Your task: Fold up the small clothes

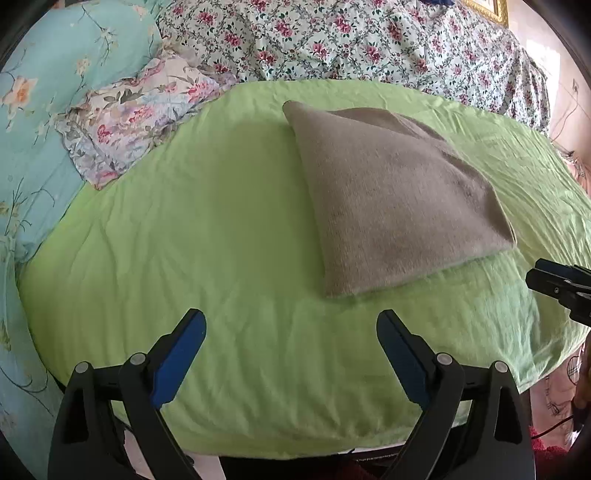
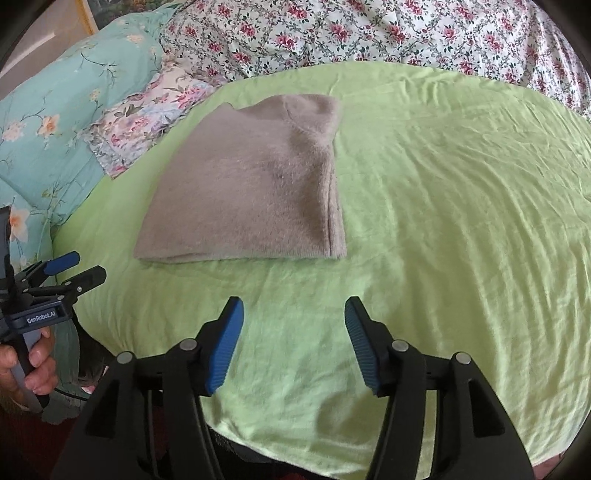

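The fuzzy grey-brown knitted garment [image 2: 247, 181] lies folded into a rough square on my wrinkled lime-green cloth [image 2: 443, 221], apart from both grippers. My left gripper [image 1: 291, 328] gapes wide, empty. My right gripper [image 2: 293, 314] stands parted, empty; its layers underneath I can't quite make out.

The folded sweater [image 2: 251, 181] is fuzzy, matt grey-brown knit, lying on a smooth, lightly creased green cotton sheet [image 2: 443, 221]. Behind the sweater, floral printed bedding [image 2: 369, 33] looks thin and matt.
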The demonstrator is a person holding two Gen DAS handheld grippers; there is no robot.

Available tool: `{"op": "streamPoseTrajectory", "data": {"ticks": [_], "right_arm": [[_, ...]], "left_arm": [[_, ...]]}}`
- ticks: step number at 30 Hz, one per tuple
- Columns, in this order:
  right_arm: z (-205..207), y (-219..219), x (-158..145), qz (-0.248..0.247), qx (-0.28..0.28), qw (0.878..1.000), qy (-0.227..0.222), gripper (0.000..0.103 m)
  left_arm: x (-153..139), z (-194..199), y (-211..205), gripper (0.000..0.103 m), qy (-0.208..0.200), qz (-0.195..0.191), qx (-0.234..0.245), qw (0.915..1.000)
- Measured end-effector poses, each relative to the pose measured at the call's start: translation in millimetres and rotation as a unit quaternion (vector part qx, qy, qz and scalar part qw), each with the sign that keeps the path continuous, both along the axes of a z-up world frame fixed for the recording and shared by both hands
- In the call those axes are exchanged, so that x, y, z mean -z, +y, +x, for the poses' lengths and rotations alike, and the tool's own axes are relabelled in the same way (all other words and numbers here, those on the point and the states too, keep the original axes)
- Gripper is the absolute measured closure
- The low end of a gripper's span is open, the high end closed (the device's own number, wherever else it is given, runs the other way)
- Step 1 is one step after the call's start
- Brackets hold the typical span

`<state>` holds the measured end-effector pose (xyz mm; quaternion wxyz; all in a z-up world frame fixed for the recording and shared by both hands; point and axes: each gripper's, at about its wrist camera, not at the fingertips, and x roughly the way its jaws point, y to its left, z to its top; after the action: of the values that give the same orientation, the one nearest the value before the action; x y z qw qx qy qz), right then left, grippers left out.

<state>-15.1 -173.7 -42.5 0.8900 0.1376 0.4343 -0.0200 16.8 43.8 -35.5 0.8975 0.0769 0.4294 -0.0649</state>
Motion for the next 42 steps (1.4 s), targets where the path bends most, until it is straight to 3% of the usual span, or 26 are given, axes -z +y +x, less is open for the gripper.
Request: {"op": "streamPoseTrajectory", "data": {"ticks": [8, 15, 21, 28, 30, 31, 34, 35, 37, 42], "right_arm": [[34.3, -0.2, -6.3, 0.008, -0.014, 1.0, -0.008, 0.045], [75.6, -20.5, -20.2, 0.037, -0.011, 0.999, -0.03, 0.045], [125.8, -54.4, -20.0, 0.084, 0.017, 0.996, -0.035, 0.045], [178.0, -81.3, 6.2, 0.133, 0.043, 0.99, -0.007, 0.045], [187.2, -83.5, 18.3, 0.151, 0.04, 0.988, 0.001, 0.053], [189.3, -83.7, 21.7, 0.167, 0.035, 0.985, -0.001, 0.076], [181.7, -82.4, 2.7, 0.137, 0.041, 0.989, -0.035, 0.087], [176.1, -84.5, -7.1, 0.131, 0.044, 0.989, -0.055, 0.096], [171.4, -87.6, -10.9, 0.125, 0.052, 0.989, -0.066, 0.096], [188.0, -87.5, 23.1, 0.098, 0.059, 0.993, -0.023, 0.095]], "left_arm": [[-8.7, 26.3, -11.0, 0.008, -0.014, -0.006, 0.001, 0.9999], [-21.5, 74.7, -12.3, 0.006, -0.019, -0.042, -0.002, 0.9989], [-20.3, 119.3, -7.2, 0.006, -0.004, -0.074, -0.014, 0.9972], [2.2, 160.9, -10.4, 0.007, 0.032, -0.082, -0.025, 0.9958], [8.7, 165.9, -11.8, 0.006, 0.038, -0.087, -0.022, 0.9952], [9.5, 167.3, -13.4, 0.007, 0.04, -0.09, -0.02, 0.9949], [5.9, 168.3, -20.4, 0.008, 0.035, -0.082, -0.009, 0.9959], [5.4, 166.9, -22.7, 0.008, 0.034, -0.08, -0.007, 0.9962], [8.5, 167.5, -27.0, 0.007, 0.034, -0.08, -0.003, 0.9962], [19.0, 171.0, -28.8, 0.005, 0.045, -0.093, -0.004, 0.9947]]}}
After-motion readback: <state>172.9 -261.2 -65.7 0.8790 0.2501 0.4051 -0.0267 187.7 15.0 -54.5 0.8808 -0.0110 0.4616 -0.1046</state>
